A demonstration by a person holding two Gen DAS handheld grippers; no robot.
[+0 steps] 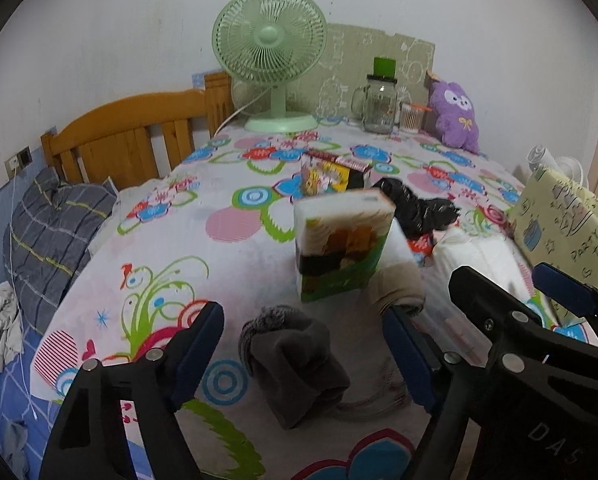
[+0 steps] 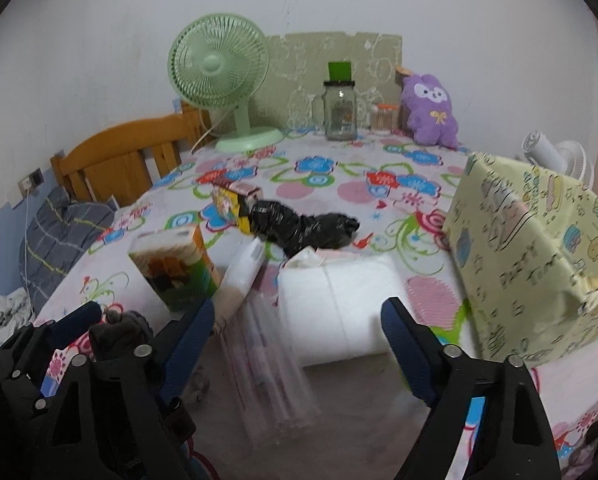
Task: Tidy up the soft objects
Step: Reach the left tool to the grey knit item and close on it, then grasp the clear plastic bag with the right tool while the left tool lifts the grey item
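Views differ: left wrist view shows a dark grey sock lying whole on the flowered desk cover; right wrist view catches only its bunched end at 9 o'clock, behind the left hand-held gripper.
Right view only: white foam roll at centre and a clear plastic sleeve beside it, blurred, contents unreadable.
Cut off: yellow printed paper bag at 3 o'clock runs past the frame edge; in the left view only its corner shows.
Hard to make out: a cream sock behind the green carton, partly covered.
Left hand-held gripper: jaws wide, straddling the grey sock, pads clear of it.
Right hand-held gripper: jaws wide, foam roll and sleeve between them, nothing gripped.
Far edge: purple plush toy at 1 o'clock.
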